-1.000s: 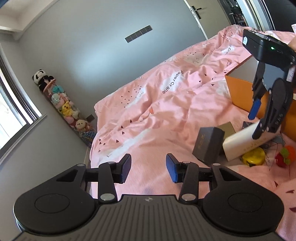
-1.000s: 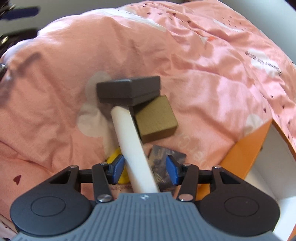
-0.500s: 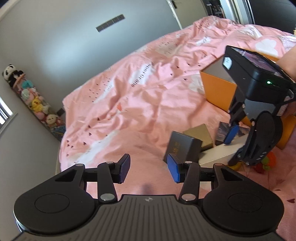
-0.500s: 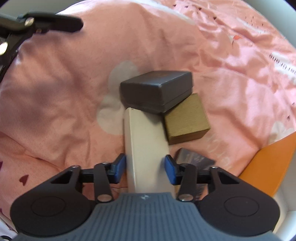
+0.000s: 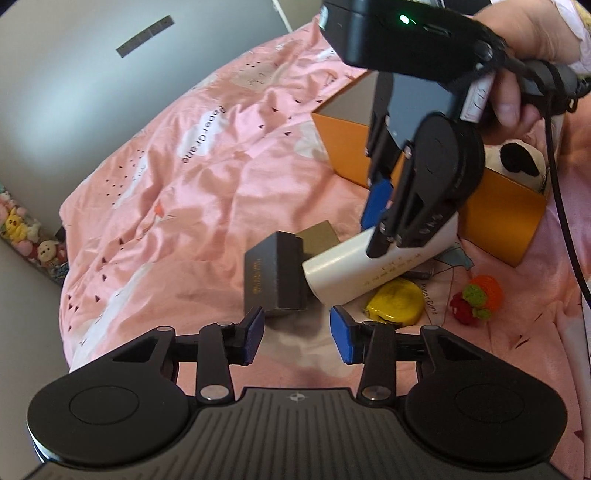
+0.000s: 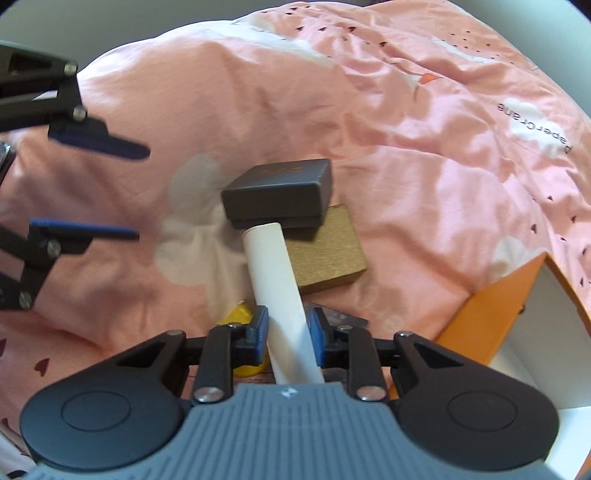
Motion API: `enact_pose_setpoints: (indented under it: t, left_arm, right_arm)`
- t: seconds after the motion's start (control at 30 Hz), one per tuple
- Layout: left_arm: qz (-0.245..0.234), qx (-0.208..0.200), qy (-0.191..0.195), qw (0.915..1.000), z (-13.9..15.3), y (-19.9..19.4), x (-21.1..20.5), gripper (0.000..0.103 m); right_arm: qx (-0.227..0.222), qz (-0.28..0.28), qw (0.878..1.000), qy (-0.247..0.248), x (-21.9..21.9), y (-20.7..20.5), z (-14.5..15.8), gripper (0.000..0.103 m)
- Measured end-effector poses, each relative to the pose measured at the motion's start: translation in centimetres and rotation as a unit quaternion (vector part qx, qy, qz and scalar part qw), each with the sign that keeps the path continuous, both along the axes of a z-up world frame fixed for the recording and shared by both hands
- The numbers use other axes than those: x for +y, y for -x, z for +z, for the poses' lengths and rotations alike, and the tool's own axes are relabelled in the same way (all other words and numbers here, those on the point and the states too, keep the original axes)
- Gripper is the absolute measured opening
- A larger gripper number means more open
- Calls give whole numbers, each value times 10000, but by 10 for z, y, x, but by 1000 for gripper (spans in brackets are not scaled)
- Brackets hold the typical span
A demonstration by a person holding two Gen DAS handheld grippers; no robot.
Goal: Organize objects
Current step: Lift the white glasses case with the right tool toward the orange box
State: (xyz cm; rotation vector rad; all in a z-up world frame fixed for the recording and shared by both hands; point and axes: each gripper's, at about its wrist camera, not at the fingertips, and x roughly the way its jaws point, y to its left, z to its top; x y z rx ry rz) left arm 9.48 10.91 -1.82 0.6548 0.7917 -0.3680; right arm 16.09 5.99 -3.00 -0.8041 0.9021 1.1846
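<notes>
A white tube [image 6: 275,269] lies slanted on the pink bedspread, its far end against a dark grey box [image 6: 279,197]. My right gripper [image 6: 289,326] is closing, and both blue pads press the tube's near end. A gold box [image 6: 327,254] sits beside the tube, and a yellow tape measure [image 6: 240,317] lies partly under it. In the left wrist view the right gripper [image 5: 380,232] clamps the tube [image 5: 354,271] from above. My left gripper [image 5: 297,334] hovers just short of the dark grey box [image 5: 273,277], its jaws closing with nothing between them.
An open orange box [image 5: 495,218] stands at the right with a panda plush [image 5: 517,158] inside. A crocheted red and orange toy [image 5: 476,295] lies near it. A dark foil packet [image 6: 341,317] lies under the tube. A person's hand [image 5: 524,33] holds the right gripper.
The right gripper's jaws have closed onto the white tube. The left gripper has come down and nearer to the dark grey box and tilted lower.
</notes>
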Motion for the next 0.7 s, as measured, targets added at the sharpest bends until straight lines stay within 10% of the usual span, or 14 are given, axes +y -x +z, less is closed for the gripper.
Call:
enact_pose_setpoints:
  t: [0.33,0.7]
  left_arm:
    - [-494,353,-192,9980,-30,-33,-28,36]
    - [-597,666,-341,9954,-28,-42,-16,35]
  right_arm:
    - [-571,48,9984,16,-5,-16,0,9]
    - [-810,1570,9838,317,-5,29,-7,62]
